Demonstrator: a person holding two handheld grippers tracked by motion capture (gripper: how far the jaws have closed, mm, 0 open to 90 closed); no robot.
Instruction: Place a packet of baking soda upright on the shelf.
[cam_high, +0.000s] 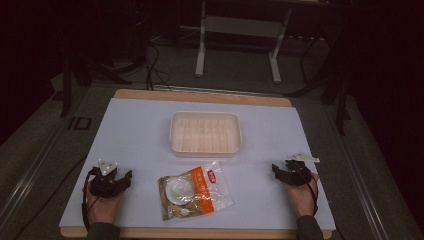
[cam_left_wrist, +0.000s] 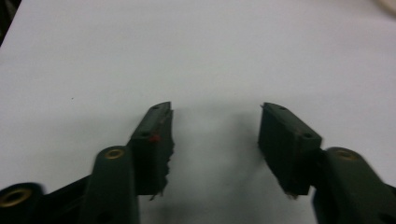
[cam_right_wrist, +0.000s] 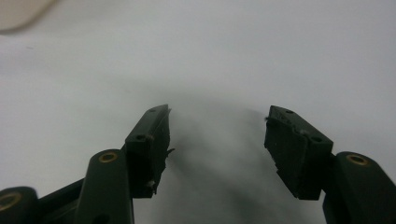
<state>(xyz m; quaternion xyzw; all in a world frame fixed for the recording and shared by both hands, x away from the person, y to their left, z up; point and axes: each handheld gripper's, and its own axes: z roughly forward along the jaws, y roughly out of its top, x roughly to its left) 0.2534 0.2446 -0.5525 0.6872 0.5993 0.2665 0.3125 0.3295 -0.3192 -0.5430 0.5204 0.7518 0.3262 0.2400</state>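
Snack bag (cam_high: 195, 190) lies near the table's (cam_high: 130, 130) front edge — left gripper (cam_high: 126, 176) and right gripper (cam_high: 276, 169) flank it, jaws wide, empty.

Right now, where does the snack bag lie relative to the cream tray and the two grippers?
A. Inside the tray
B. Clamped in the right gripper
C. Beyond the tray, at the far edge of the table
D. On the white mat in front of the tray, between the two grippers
D: the snack bag lies flat on the white mat, on the near side of the tray, with the left gripper and right gripper on either side, both open and apart from it.
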